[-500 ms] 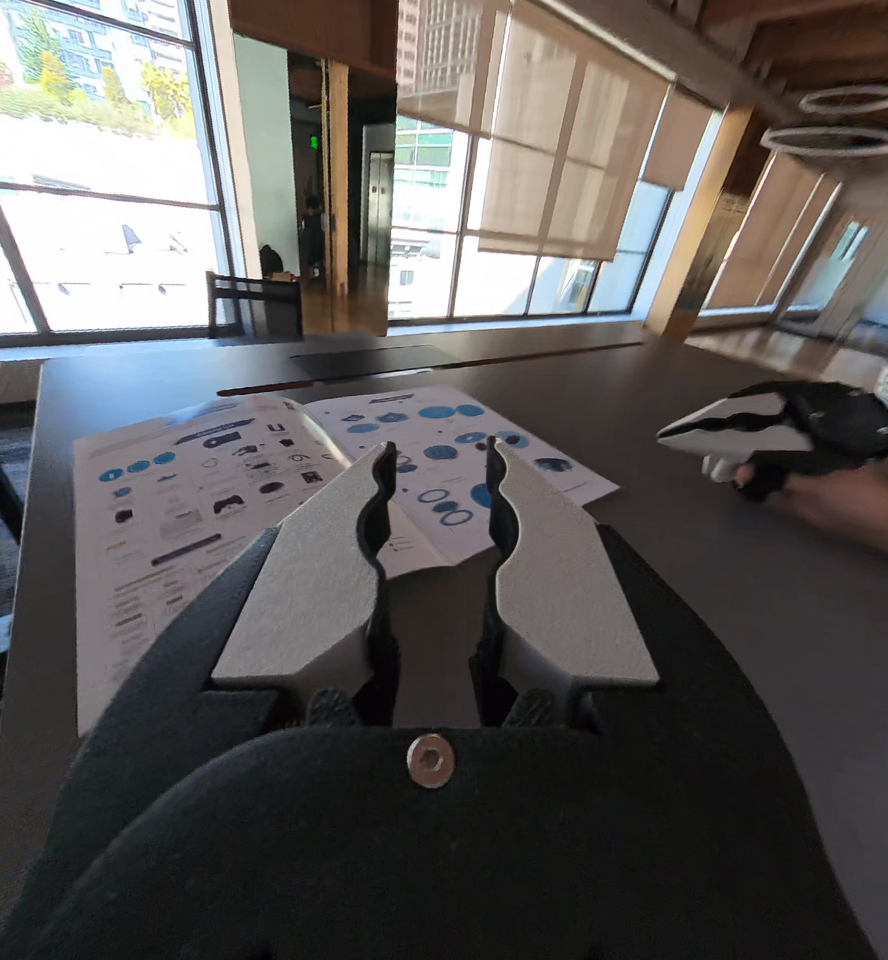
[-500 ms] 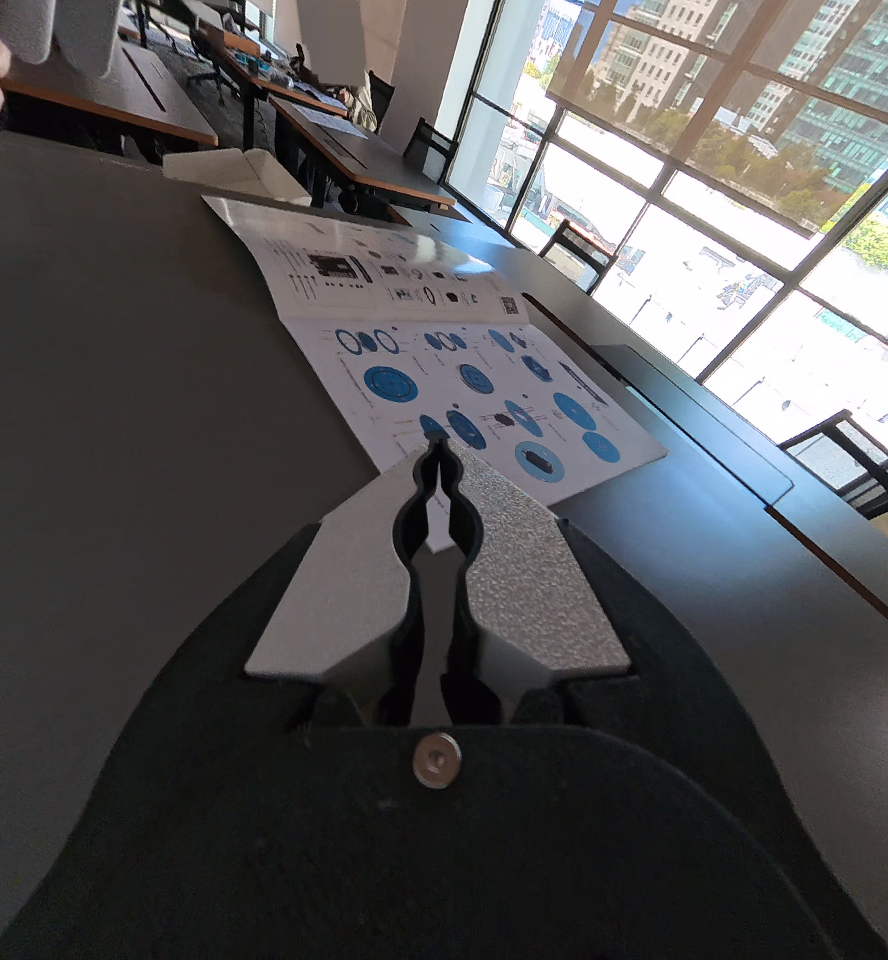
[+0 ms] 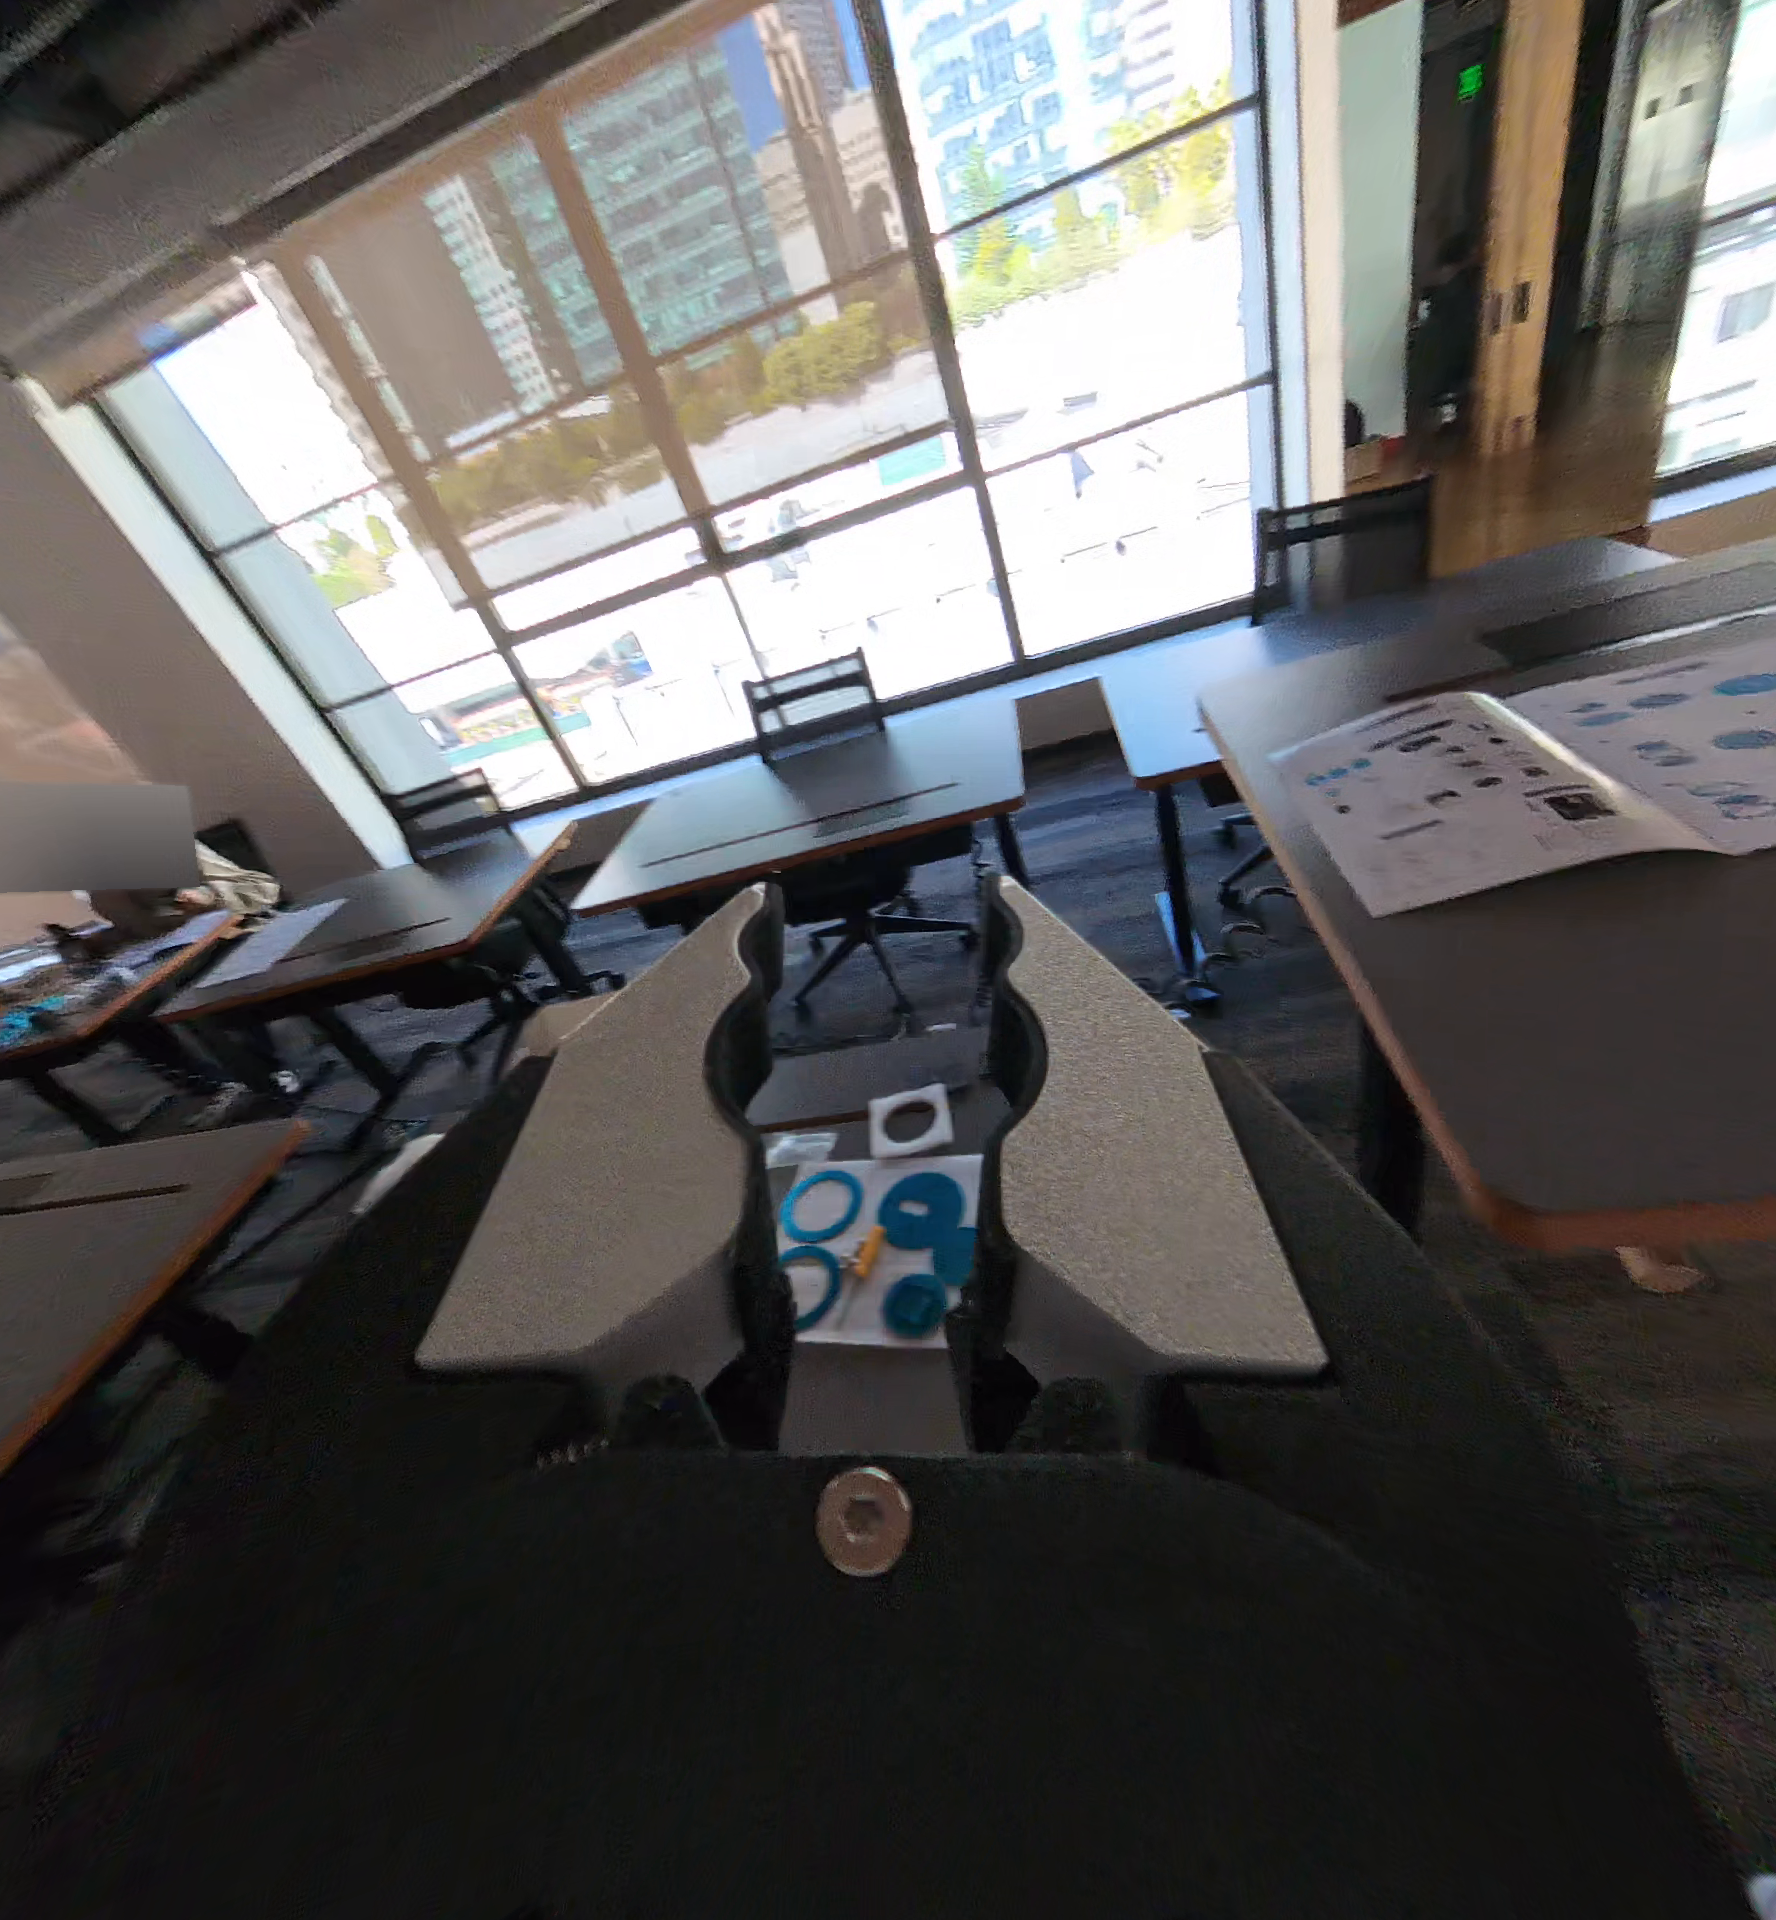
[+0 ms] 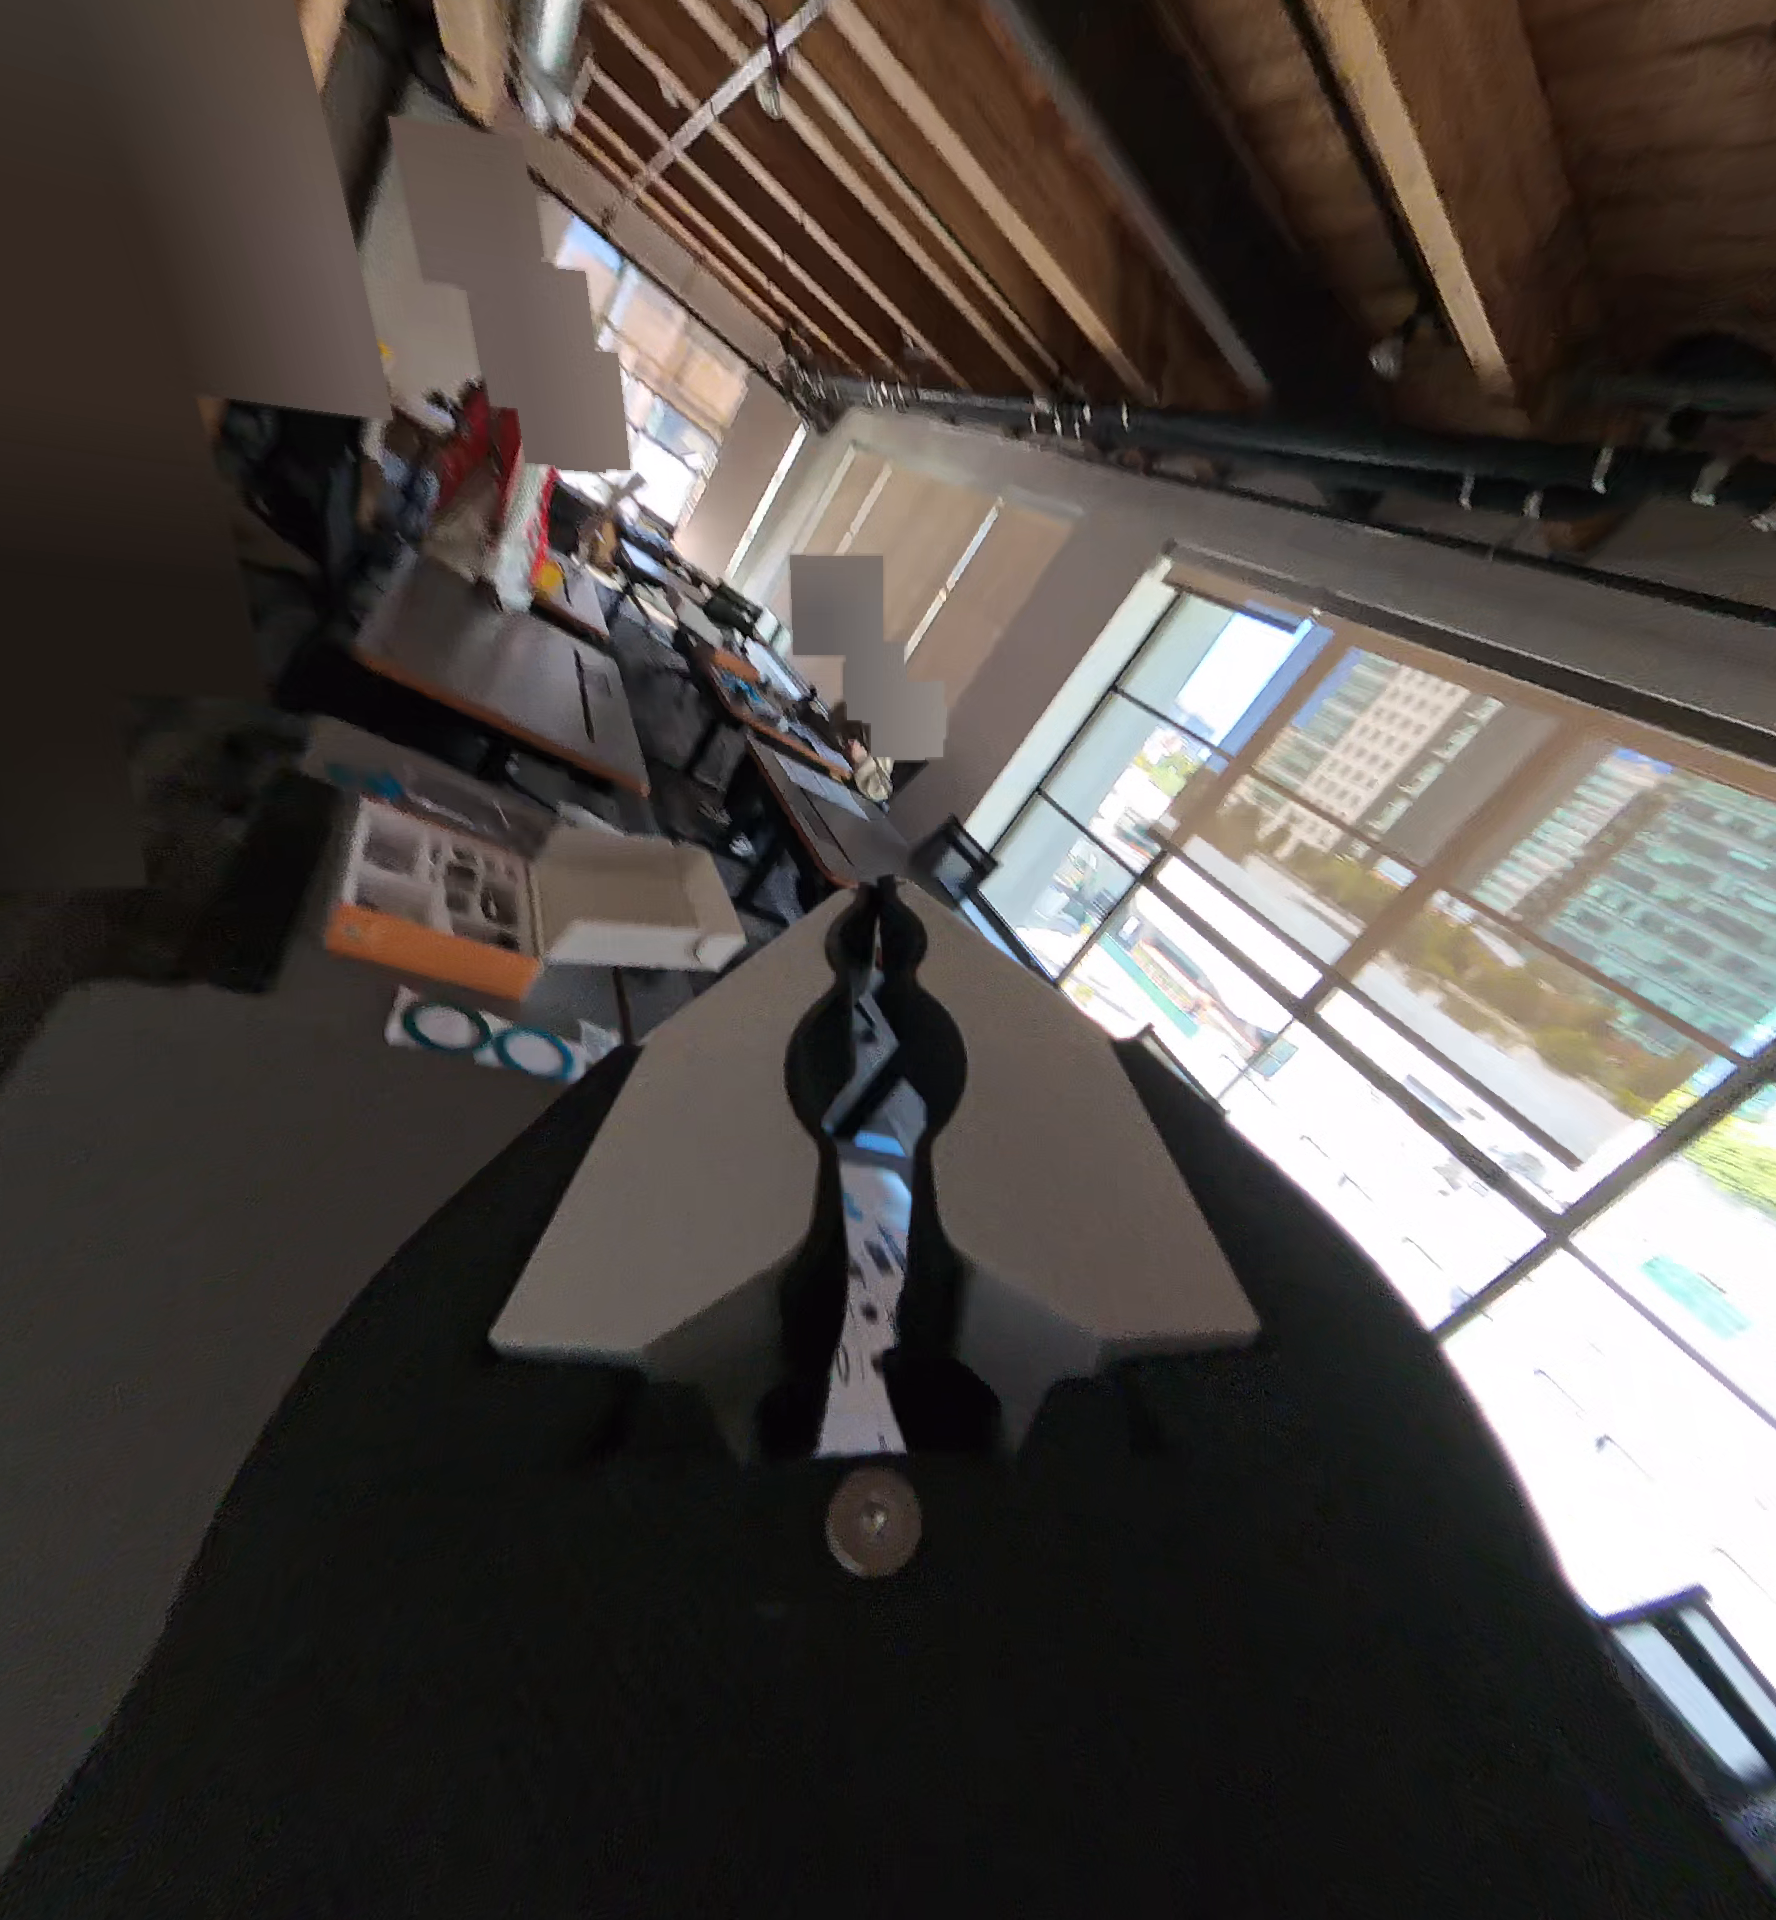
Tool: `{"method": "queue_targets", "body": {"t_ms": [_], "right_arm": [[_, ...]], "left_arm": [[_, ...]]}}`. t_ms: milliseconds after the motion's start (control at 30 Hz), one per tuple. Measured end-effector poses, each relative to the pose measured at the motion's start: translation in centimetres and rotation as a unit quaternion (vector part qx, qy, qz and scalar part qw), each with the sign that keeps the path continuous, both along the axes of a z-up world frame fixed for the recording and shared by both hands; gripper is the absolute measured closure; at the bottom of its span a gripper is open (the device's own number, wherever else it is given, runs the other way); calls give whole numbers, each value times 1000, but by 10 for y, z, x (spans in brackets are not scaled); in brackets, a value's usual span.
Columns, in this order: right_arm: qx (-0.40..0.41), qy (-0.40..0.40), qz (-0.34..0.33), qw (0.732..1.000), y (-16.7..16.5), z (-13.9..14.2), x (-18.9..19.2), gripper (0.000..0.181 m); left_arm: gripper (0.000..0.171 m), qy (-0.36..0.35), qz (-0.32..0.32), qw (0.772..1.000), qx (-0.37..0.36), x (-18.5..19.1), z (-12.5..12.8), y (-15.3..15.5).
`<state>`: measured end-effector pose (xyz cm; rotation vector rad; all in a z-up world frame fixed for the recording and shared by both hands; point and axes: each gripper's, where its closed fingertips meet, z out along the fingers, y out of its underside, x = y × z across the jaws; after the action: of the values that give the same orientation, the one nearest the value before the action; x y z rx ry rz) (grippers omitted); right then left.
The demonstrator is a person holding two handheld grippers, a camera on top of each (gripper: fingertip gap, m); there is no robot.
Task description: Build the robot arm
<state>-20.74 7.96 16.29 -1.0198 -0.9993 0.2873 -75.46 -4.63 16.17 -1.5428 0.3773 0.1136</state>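
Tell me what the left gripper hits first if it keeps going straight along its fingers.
Probably the white sheet with blue rings lying below between the open left gripper fingers; nothing shows nearer, though depth is uncertain.

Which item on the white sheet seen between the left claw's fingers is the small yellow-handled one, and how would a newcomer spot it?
In the left wrist view, find the low dark table framed between the left claw fingers, then the white sheet lying on it. The yellow-handled tool lies in the middle of that sheet among blue rings and discs; it is the only yellow, stick-shaped piece.
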Motion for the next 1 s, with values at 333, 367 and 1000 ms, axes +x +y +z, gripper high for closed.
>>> {"method": "queue_targets", "body": {"t_ms": [333, 367, 1000], "right_arm": [[-34, 48, -24, 998, -51, 27, 2, 181], [-46, 49, -32, 997, -52, 18, 6, 181], [-162, 36, -232, 959, 41, -177, 197, 181]], "left_arm": [[132, -76, -41, 996, 34, -57, 20, -83], [131, -79, -55, 995, 16, -48, 6, -77], [127, -98, -284, 951, -66, 363, -178, 157]]}}
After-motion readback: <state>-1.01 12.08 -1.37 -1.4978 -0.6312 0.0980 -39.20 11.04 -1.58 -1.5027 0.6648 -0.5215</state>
